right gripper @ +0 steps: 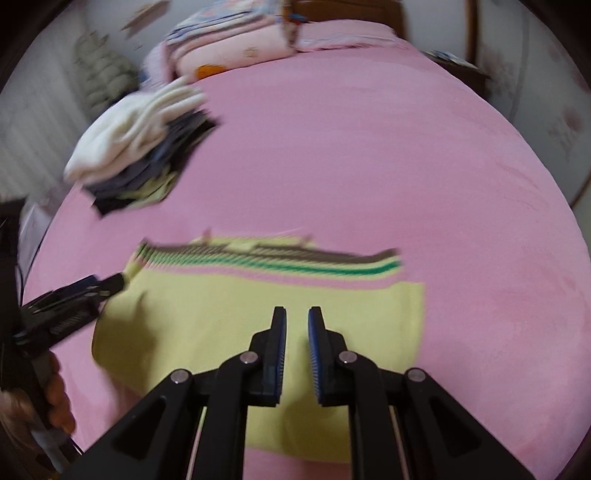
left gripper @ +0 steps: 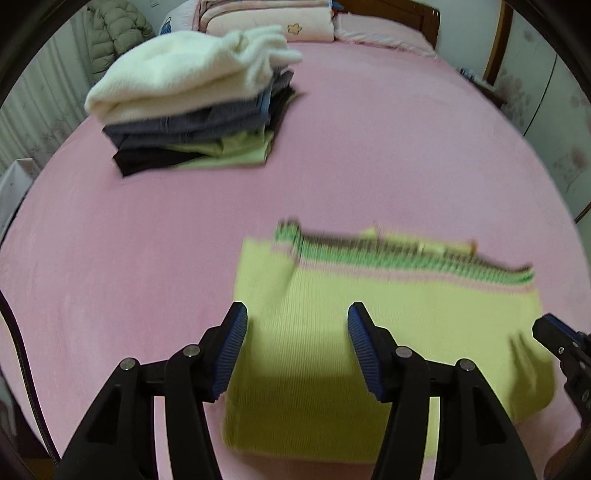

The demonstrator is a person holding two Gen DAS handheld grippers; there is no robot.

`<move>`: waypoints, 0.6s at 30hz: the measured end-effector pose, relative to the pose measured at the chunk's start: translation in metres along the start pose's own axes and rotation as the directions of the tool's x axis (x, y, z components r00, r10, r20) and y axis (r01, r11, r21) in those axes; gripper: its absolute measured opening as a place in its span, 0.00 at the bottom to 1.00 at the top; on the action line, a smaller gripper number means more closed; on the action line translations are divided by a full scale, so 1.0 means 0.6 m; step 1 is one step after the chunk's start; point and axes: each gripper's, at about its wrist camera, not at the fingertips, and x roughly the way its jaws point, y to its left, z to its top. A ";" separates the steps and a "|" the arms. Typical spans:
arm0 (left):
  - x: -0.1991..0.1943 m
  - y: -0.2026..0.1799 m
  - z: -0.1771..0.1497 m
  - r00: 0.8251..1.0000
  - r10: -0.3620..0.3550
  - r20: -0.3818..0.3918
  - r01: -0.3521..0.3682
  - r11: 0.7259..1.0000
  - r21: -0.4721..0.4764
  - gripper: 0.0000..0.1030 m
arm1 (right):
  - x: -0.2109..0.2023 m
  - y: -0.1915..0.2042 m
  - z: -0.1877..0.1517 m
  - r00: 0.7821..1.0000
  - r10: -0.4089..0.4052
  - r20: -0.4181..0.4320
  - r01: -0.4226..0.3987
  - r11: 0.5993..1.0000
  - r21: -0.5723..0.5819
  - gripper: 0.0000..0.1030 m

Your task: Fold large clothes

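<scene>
My left gripper (left gripper: 297,325) hangs over the near left corner of the folded yellow knit sweater with green, pink and brown stripes (left gripper: 388,332), jaws standing well apart, nothing between the blue ribbed pads (left gripper: 231,354), only cloth showing below the gap. The sweater lies flat on the pink bed sheet (left gripper: 369,147) as a neat rectangle, striped hem along its far edge.

Over to my right gripper (right gripper: 297,325): jaws nearly together, a narrow slit between the pads (right gripper: 316,354), and I see no fabric pinched in it. It sits above the sweater's (right gripper: 258,306) near middle. From this side my left gripper (right gripper: 110,282) pokes in at the garment's left edge, with my hand (right gripper: 55,398) wrapped round its handle.

Far left on the sheet (right gripper: 369,147) stands the stack of folded clothes (left gripper: 195,110): fluffy white one on top, grey, black and light green beneath. Pink folded quilts (left gripper: 269,18) sit at the headboard end. Everything's a bit motion-blurred.
</scene>
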 end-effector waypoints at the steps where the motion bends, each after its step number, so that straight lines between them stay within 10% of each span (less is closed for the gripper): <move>1: 0.010 0.002 -0.011 1.000 0.026 -0.011 -0.026 1.000 0.007 0.54 | 0.010 0.019 -0.008 1.000 -0.010 -0.010 0.010 1.000 -0.026 0.12; 18: 0.053 0.055 -0.061 0.999 0.014 -0.032 -0.014 1.000 0.020 0.67 | 0.037 -0.076 -0.077 0.991 -0.130 -0.038 0.133 0.987 0.095 0.07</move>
